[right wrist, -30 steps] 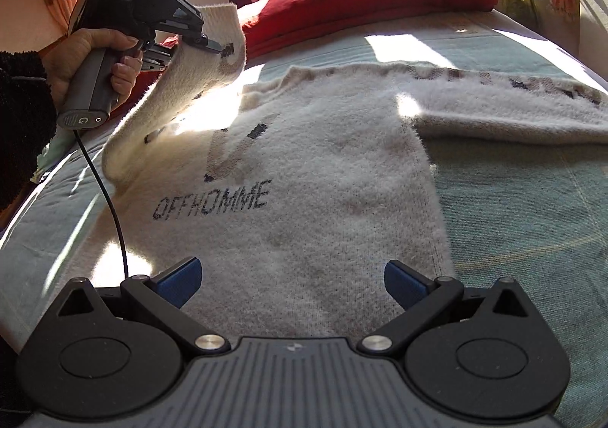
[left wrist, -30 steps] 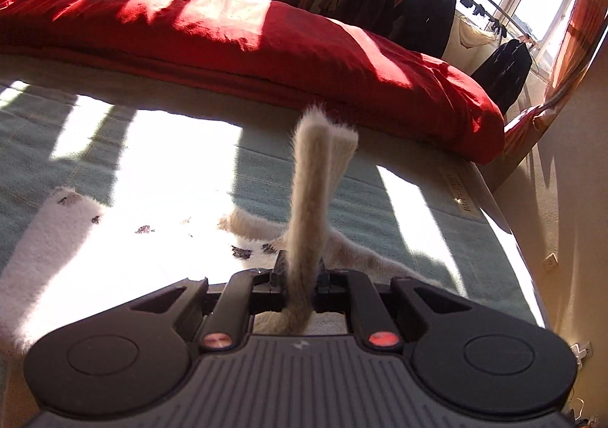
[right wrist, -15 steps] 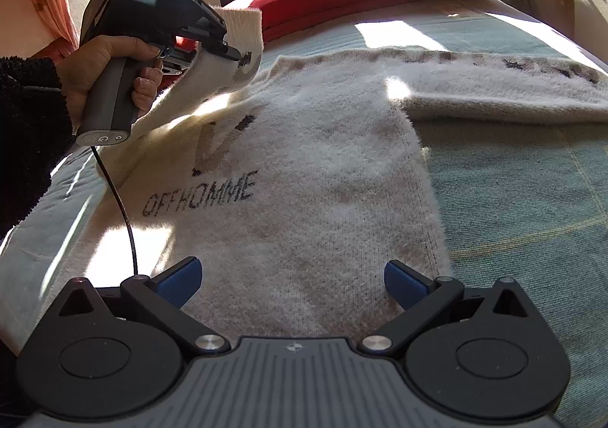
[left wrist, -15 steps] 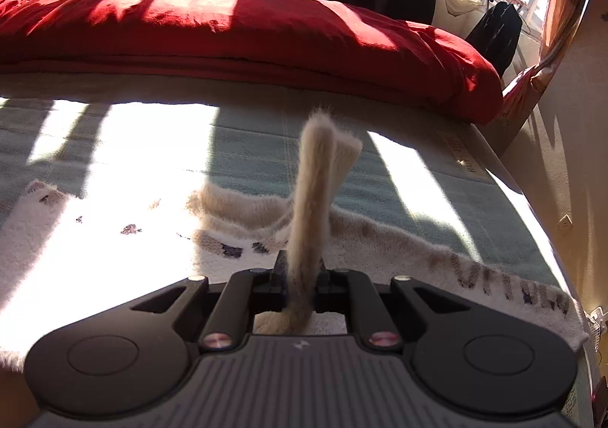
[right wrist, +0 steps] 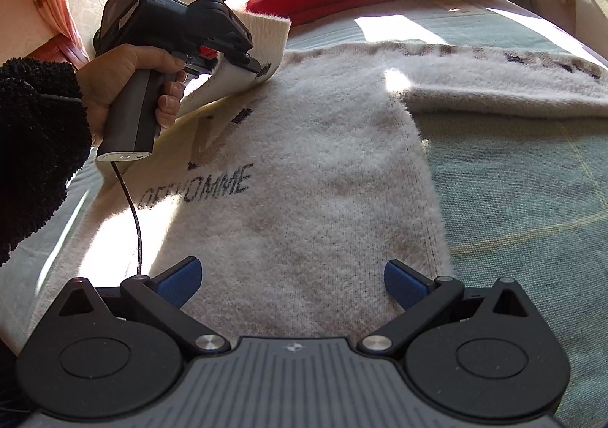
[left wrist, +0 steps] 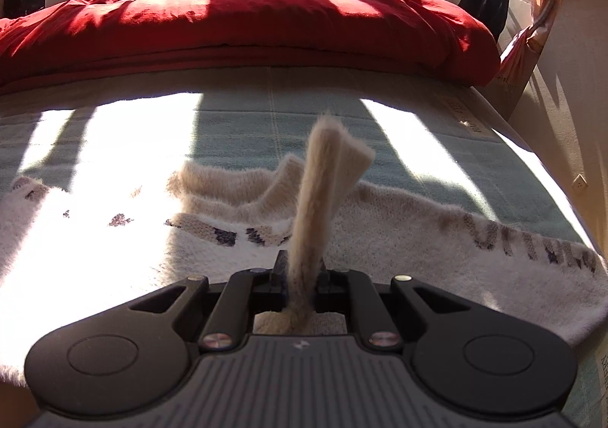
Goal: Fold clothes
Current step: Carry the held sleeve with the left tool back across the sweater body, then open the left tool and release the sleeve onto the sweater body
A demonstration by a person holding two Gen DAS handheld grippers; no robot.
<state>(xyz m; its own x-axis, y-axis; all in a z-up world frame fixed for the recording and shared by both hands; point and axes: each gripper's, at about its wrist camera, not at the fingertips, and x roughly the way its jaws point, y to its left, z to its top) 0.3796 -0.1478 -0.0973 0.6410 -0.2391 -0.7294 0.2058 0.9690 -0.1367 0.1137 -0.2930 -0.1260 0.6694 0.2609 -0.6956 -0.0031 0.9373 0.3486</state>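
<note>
Cream sweater point(right wrist: 304, 169) flat on bed point(right wrist: 532, 200), left hand-held gripper point(left wrist: 300, 272) pinching its sleeve cuff point(left wrist: 326, 162), right hand-held gripper point(right wrist: 292, 281) spread wide

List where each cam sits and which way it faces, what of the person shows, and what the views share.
Left wrist: on the left claw, looking along its shut fingers across the white sweater to the red duvet and window; no part of the person shows.
Right wrist: on the open right claw, low over the sweater's body, facing up the bed; the left hand and a dark sleeve show.
Shared: sweater, its cuff pinched in the left claw, duvet, bed.
</note>
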